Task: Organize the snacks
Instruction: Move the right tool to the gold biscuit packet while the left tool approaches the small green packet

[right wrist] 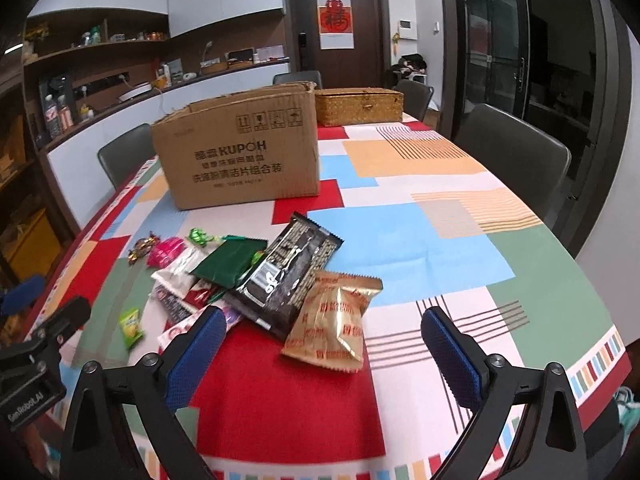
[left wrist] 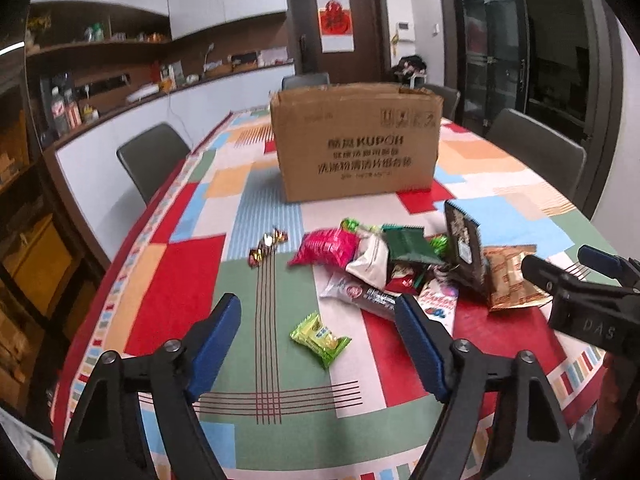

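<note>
Jaws of both grippers spread wide, nothing between them. Left gripper (left wrist: 318, 344), black frame with blue ribbed pads, poised above the near edge of the bench (left wrist: 188, 264) covered in a patchwork cloth of red, green, blue, orange and white blocks; small lime-green sealed snack packet (left wrist: 320, 338) lying alone on the cloth, framed between the pads. Right gripper (right wrist: 322, 354), same build, poised over the red block, gold foil snack pouch with red print (right wrist: 334, 320) framed between its pads. Touching that pouch, large black glossy biscuit wrapper with pale lettering (right wrist: 290, 276), overlapping the heap. Heap of snacks mid-bench: dark green flat packet (right wrist: 228, 260), bright pink crinkled packet (left wrist: 326, 248), white pouch (left wrist: 370, 260), small red packet (right wrist: 200, 294), long silver-and-dark bar wrapper (left wrist: 360, 294), white packet with pink print (left wrist: 438, 304), several touching or stacked. Just left of the heap, a few gold-and-brown twisted candies (left wrist: 268, 244), apart from the rest. Behind the snacks, brown corrugated cardboard box printed KUPOH (left wrist: 356, 140), upright, top flaps open, contents not visible. Beyond the box, woven straw lidded basket (right wrist: 358, 106), closed. Grey upholstered chairs (right wrist: 516, 148) along both long sides.
</note>
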